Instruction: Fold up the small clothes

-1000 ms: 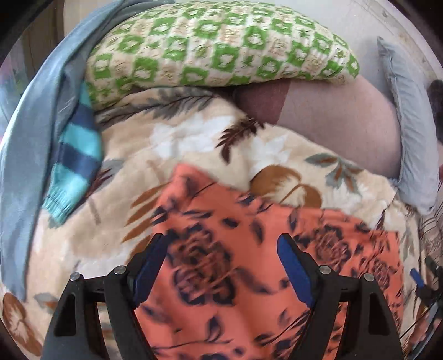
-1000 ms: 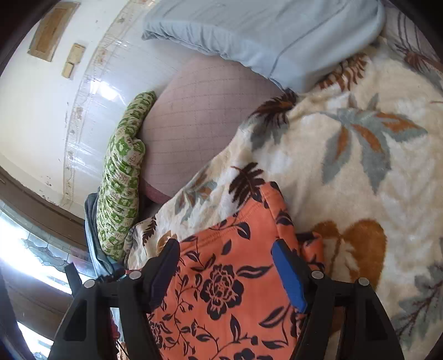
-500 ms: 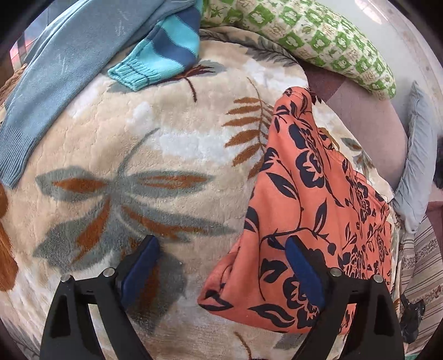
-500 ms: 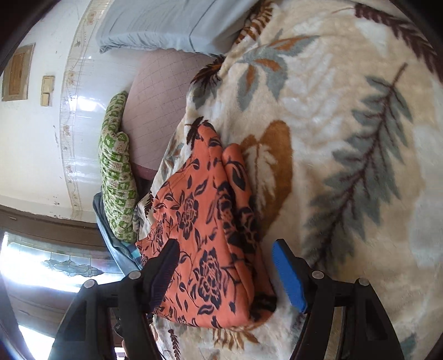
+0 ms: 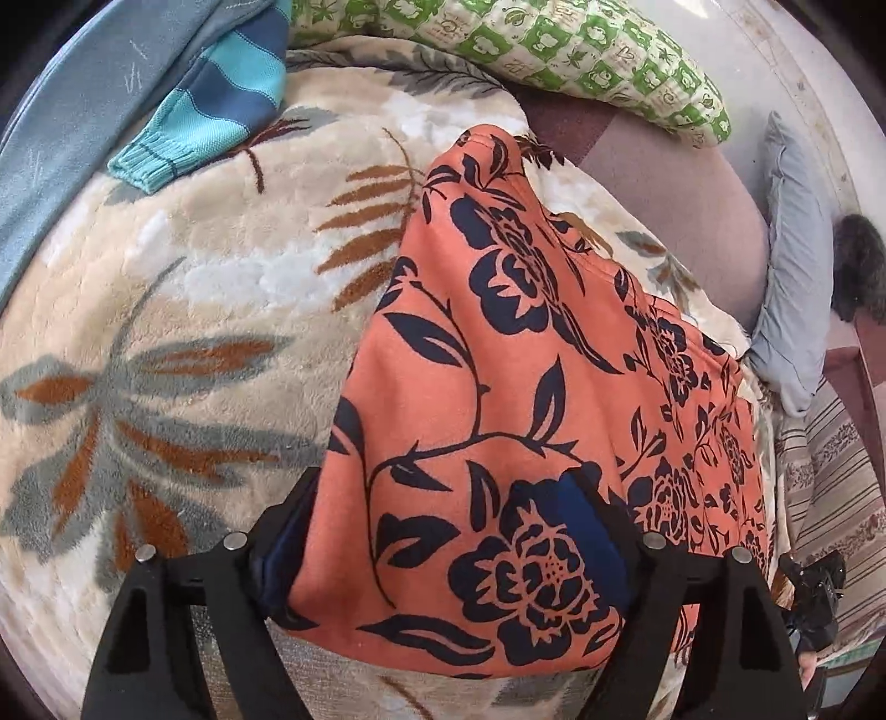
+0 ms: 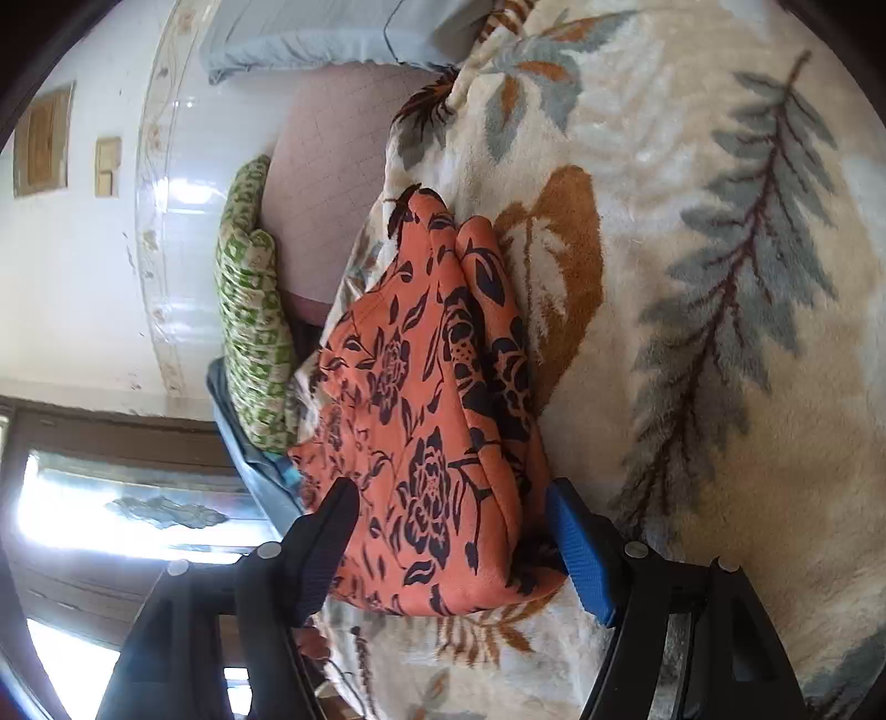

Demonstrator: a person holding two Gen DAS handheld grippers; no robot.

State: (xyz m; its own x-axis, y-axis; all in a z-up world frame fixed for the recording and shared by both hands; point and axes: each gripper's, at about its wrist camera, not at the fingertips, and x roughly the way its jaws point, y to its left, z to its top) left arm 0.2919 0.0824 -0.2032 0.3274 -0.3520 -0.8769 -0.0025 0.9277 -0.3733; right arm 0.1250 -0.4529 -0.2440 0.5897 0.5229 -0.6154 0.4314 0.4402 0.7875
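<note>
**Both grippers straddle the cloth's near corners**

The cloth [image 5: 498, 354] lies on the blanket [image 5: 166, 343], running from 6 o'clock up toward 12 in the left view, where it tapers to a bunched tip near the green pillow [image 5: 554, 44]. The left gripper [image 5: 443, 531] sits at its near edge with jaws wide, fabric draped across the gap and over the right pad; nothing looks pinched. The right gripper [image 6: 454, 531] also stands wide, its fingers either side of the other near corner, the blue pad [image 6: 581, 554] at 4 o'clock just beside the hem. I judge this placement is meant to take one corner in each hand, so the near edge can be lifted evenly and carried over for a fold.

The cloth is orange with dark navy roses and vines, matte and soft. It is already doubled: the right view shows rolled layers along its 2 o'clock edge. A striped sleeve [image 5: 216, 105] and grey garment [image 5: 83, 111] lie at 10 o'clock, well apart
</note>
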